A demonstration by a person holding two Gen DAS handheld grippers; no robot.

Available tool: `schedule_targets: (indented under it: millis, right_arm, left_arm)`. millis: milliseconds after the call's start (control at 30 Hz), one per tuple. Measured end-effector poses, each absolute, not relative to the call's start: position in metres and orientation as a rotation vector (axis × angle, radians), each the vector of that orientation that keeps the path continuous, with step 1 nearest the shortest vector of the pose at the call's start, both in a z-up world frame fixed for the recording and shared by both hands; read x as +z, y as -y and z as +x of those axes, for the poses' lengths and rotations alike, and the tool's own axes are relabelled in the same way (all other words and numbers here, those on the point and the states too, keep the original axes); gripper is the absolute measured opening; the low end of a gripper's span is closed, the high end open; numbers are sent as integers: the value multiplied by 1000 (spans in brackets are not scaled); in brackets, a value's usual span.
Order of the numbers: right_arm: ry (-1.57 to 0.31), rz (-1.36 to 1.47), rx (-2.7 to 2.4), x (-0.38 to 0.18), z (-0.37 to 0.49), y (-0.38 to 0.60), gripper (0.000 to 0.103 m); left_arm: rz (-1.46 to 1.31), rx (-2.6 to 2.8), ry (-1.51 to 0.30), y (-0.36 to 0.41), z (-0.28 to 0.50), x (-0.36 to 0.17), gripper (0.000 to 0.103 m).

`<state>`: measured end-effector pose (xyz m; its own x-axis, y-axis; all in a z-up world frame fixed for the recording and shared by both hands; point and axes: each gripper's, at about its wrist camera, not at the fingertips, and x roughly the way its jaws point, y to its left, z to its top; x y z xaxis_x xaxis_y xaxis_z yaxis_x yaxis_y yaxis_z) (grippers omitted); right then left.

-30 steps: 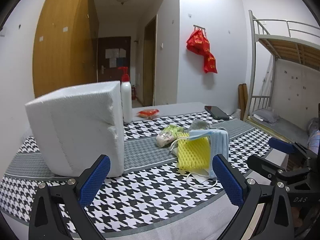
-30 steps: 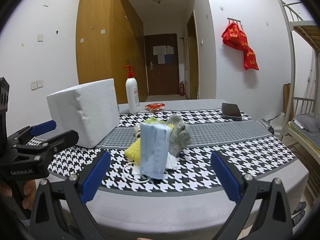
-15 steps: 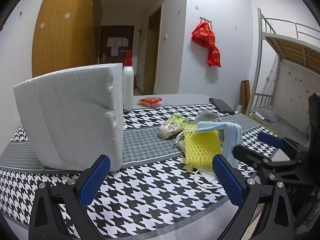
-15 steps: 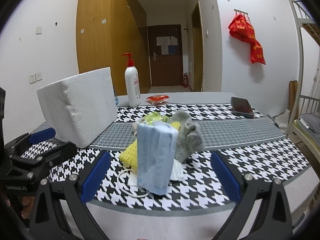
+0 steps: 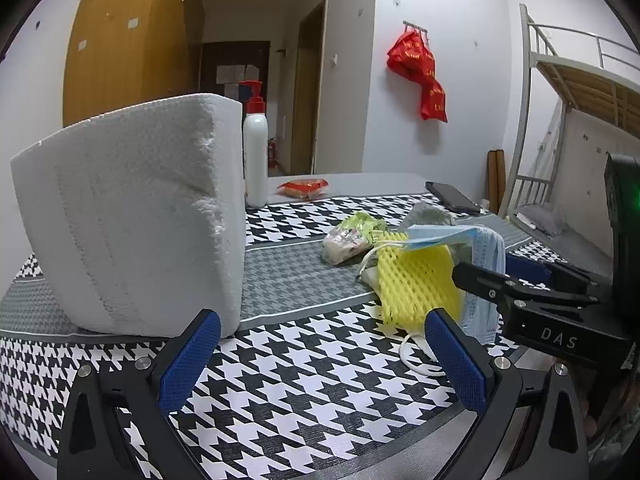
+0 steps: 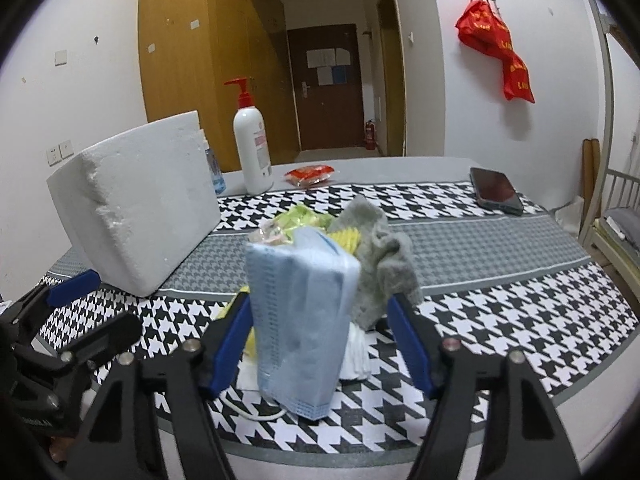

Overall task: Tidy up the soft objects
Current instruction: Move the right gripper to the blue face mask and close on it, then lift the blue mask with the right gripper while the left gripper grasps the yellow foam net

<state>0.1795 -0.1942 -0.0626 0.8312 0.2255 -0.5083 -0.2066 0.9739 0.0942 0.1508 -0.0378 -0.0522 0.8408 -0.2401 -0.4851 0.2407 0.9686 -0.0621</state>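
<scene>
While its jaws have just been closing, the right gripper (image 6: 320, 344) straddles the mask stack (image 6: 300, 320), ungripped.

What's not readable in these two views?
- Right wrist view: whether the right tool presses the blue masks; the stack hides the contact.
- Left wrist view: yellow foam net bottom, behind the left tool finger.
- Pump bottle label: too small.

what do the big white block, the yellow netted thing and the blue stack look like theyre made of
White block: probably expanded foam, matte, with a beaded surface and crumbled edges.
Yellow net sleeve: likely soft foam mesh, with open diamond cells.
Blue face masks: seemingly thin nonwoven fabric, pleated and layered, with white ear loops.
</scene>
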Motion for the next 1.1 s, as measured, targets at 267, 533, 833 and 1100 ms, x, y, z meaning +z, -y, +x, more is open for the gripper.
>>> schedule_targets:
  millis: [267,533,833,1100]
  right_arm:
    - [-564,23,224,-63,182,194,46]
    - [-537,12,211,-55,172,197,23]
    - [-492,5,206,-44,158,203,20]
    - [-465,26,150,-41,144,228,21]
  left_arm:
    - [-1,-250,-513,38,153,-55,102]
    - [6,-245,-517,41,150,-54,102]
    - [50,-312,-495,64,148,-39,102]
    - [47,-405,-526,92,164,-34,102]
